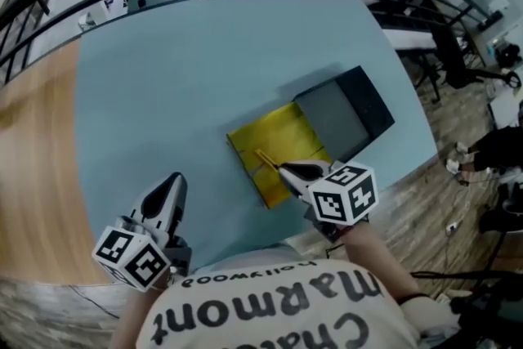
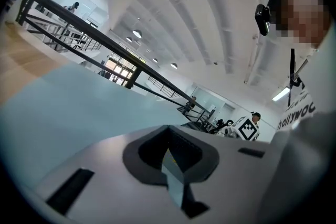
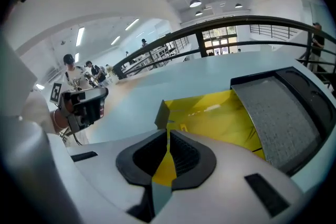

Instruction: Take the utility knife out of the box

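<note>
Your shirt (image 1: 278, 310), at six o'clock in the head view, reads upside down: "Marmont", small "hollywood" and a cut-off "Cha". The left tool's view shows "hollywoo" (image 2: 296, 114).

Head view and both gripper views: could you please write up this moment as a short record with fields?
Surface: pale blue tabletop
Box: black rectangular box with grey foam lining, open
Flap: yellow opened flap, lying flat beside the box's grey lining
Right gripper: jaws together, holding nothing, over the yellow flap
Left gripper: jaws together, holding nothing, over bare tabletop, apart from the box
Utility knife: not visible in any view
</note>
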`<state>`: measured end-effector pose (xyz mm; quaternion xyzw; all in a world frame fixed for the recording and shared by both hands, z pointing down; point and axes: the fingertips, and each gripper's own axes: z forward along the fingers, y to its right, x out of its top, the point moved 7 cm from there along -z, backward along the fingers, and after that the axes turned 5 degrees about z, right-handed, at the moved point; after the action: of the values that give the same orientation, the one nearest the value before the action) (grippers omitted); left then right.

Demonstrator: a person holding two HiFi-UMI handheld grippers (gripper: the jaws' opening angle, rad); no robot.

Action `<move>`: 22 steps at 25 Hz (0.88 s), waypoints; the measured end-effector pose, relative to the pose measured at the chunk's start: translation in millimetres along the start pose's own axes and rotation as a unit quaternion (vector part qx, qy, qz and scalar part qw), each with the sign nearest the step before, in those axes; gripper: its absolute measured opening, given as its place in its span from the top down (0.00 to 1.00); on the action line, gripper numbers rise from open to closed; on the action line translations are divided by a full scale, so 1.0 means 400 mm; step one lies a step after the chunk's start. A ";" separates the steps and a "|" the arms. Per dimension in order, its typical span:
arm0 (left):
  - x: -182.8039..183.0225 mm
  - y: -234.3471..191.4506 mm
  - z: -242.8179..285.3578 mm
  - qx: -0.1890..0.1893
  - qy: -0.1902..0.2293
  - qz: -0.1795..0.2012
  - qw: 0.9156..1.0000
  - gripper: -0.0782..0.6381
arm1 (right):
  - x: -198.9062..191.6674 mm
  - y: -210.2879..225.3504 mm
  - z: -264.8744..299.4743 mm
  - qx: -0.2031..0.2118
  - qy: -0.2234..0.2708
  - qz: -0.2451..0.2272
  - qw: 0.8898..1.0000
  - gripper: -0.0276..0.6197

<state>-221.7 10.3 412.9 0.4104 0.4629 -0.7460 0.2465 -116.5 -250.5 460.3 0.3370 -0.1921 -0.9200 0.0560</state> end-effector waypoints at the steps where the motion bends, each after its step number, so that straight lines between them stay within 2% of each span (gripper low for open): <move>1: 0.002 -0.014 0.004 0.001 -0.002 -0.001 1.000 0.89 | 0.003 0.003 0.016 -0.006 -0.010 -0.006 1.000 0.89; 7: -0.006 -0.089 0.027 0.010 -0.025 -0.017 1.000 0.89 | 0.004 0.027 0.104 -0.034 -0.087 -0.021 0.995 0.89; 13: -0.017 -0.119 0.045 -0.001 -0.044 -0.035 0.998 0.89 | 0.012 0.031 0.133 -0.055 -0.117 -0.010 0.992 0.89; 19: -0.030 -0.162 0.062 0.000 -0.052 -0.051 0.997 0.89 | 0.018 0.038 0.167 -0.080 -0.169 -0.055 0.981 0.89; 22: -0.039 -0.185 0.058 0.002 -0.056 -0.060 0.997 0.89 | 0.013 0.044 0.179 -0.084 -0.179 -0.053 0.979 0.89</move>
<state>-277.5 22.5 467.5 0.3402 0.4706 -0.7823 0.2256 -166.9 -245.3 514.2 0.1705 -0.1025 -0.9800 -0.0001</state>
